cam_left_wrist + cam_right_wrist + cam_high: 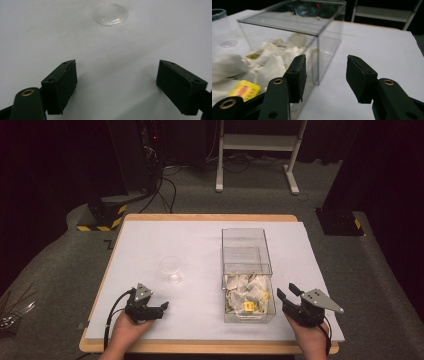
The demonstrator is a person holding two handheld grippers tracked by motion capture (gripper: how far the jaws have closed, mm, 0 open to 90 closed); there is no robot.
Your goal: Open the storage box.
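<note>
A dim room with grey carpet holds one rectangular wooden table (200,217) topped by a smooth white sheet (165,240). Behind it stand a white metal frame (257,142) and black cables. On the sheet sits one clear plastic drawer box (246,251), its drawer pulled toward the person and filled with crumpled white tea bags (248,292), at least one with a yellow tag. To its left stands one round clear glass cup (170,266). Two black hand-held grippers rest near the front edge: the left gripper (164,307) gapes wide and empty; the right gripper (288,293), just beside the drawer, stands partly open, empty.
</note>
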